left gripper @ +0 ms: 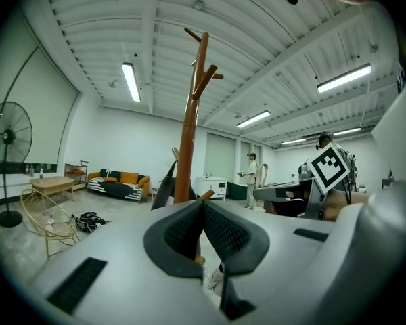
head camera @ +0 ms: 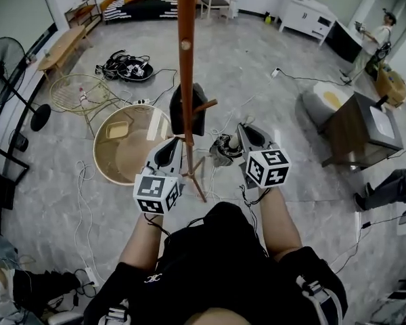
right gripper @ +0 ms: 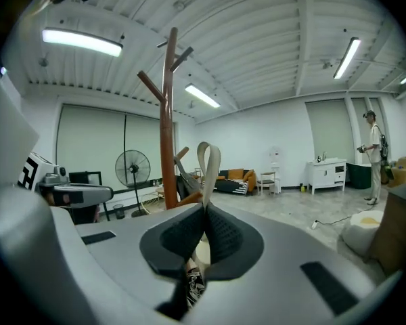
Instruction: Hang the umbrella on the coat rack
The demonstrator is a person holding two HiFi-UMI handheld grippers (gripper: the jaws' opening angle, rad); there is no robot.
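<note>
One small folded umbrella (head camera: 223,149) hangs under my right gripper (right gripper: 204,215), near the pole of the coat rack (head camera: 185,59). It is not on the rack yet. The right jaws are squeezed tight on its pale strap (right gripper: 208,161), and the loop of the strap sticks up above them.

That thin strap is all that holds the umbrella up. If it slides out of the pinch, I think the umbrella will drop to the floor (head camera: 271,53). The loop is soft and narrow, so it could flop shut or miss the short peg (head camera: 206,105) when I lift it there. The umbrella could also swing and bump the pole.

A dark thing (head camera: 189,114) already hangs by that peg. Room looks tight, and the loop may catch on it and not on the peg.

My left gripper (left gripper: 203,212) is pressed closed with nothing in it, close to the pole. A push from it could make the tall rack wobble. Then the loop would be harder to slip on, and what hangs there could fall.
</note>
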